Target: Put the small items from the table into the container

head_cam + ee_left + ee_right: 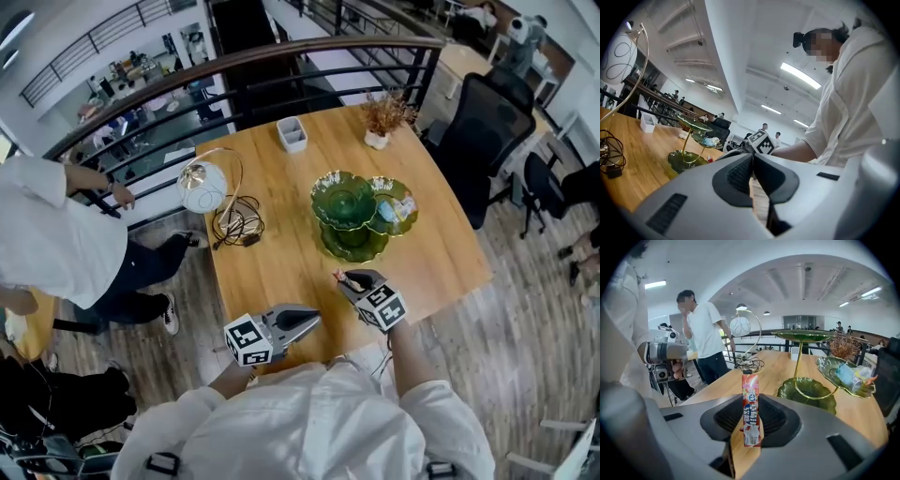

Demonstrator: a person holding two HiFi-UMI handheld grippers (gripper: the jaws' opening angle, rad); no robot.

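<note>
Red-and-white wrapping identified the stick packet (751, 411), which stood upright between the jaws of the right tool (348, 277). Both pads pressed on its lower part, and its upper end projected past the jaw tips. The right tool was thus clenched on the stick packet. It was held above the wooden surface (281, 253), close to the near edge, with its tips slanted downward.

Directly ahead of the right tool stood the green tiered stand (352, 248), near it but not touching. The stand consisted of leaf-shaped dishes carried on a gold stem. The low dish lay closest to the tool tips. The top dish stood above it. The side dish, ahead and to the right of the right tool, contained pale blue wrapped items (398, 208).

The left tool (312, 321) was clenched, with its jaws closed against each other. It was held level at the near edge of the surface, to the left of the right tool and apart from it. Its tips pointed toward the right tool's marker cube (761, 140).

To the left of the left tool's pointing line, well apart from it, a lamp with a white globe (203, 187) and a coiled cable (236, 225) rested on the surface. A small white box (292, 133) stood farther off, at the far edge.
</note>
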